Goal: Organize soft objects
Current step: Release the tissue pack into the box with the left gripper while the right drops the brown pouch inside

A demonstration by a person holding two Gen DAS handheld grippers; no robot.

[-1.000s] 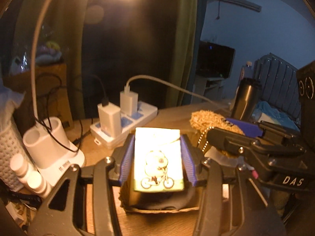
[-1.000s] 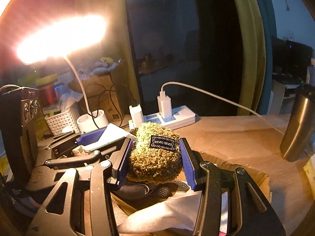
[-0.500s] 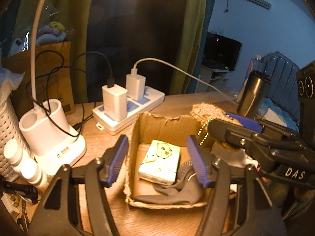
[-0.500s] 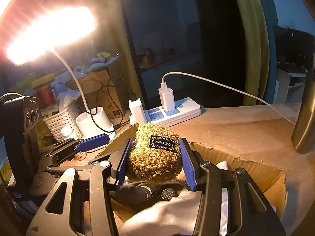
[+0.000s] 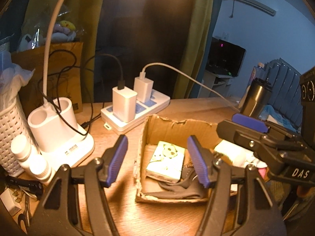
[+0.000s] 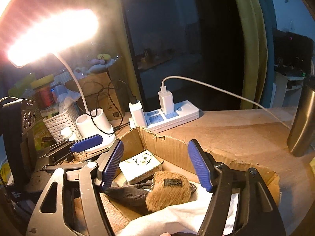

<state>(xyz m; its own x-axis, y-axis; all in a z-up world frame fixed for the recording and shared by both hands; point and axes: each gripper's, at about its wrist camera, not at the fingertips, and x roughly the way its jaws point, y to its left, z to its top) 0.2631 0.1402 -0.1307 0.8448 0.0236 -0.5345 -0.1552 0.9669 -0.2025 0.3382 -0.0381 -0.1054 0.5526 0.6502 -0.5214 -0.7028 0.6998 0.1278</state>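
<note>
Both your tongs are spread wide and hold nothing: the left tongs (image 5: 157,160) and right tongs (image 6: 155,165) hover over the cardboard box (image 6: 173,145) on the desk (image 6: 246,129). Inside the box, the furry pouch (image 6: 168,192) lies directly below your right tongs, on the dark cloth (image 6: 128,194) and just beside the tissue pack (image 6: 140,166). With everything soft apparently inside, your right tongs are nearer should the pouch need nudging.

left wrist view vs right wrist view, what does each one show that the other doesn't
Only the left wrist view shows the wall air conditioner and the left tongs open over the cardboard box. Only the right wrist view shows the brown furry pouch lying in the box under the open right tongs, and the lit lamp head. Both show the tissue pack, power strip and steel tumbler.
</note>
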